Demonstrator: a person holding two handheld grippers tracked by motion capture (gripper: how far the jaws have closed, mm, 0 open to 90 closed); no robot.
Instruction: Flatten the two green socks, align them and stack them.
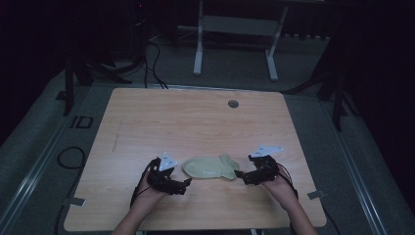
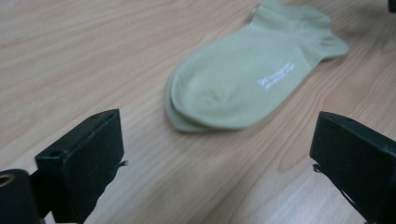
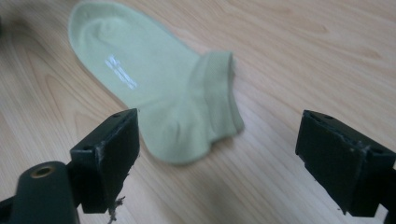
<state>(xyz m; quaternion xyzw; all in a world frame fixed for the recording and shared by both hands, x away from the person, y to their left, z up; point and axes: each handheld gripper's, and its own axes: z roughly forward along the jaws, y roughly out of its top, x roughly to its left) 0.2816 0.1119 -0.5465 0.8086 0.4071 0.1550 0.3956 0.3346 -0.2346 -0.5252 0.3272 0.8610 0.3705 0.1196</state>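
Observation:
A pale green ankle sock (image 1: 211,167) lies flat on the wooden table (image 1: 195,127), toe to the left and cuff to the right. It looks like two socks stacked, with a second edge showing under the toe (image 2: 187,122). My left gripper (image 1: 185,185) stands open just left of the toe, its jaws wide apart and empty, and in its own view the sock (image 2: 247,79) lies ahead. My right gripper (image 1: 241,175) is open at the heel and cuff end; the sock (image 3: 154,88) lies just past its jaws, touching neither.
A round grey grommet (image 1: 233,104) sits in the table near its far edge. Beyond the table stands a white frame (image 1: 235,39) on grey carpet. Black cables (image 1: 151,63) trail on the floor at the back left.

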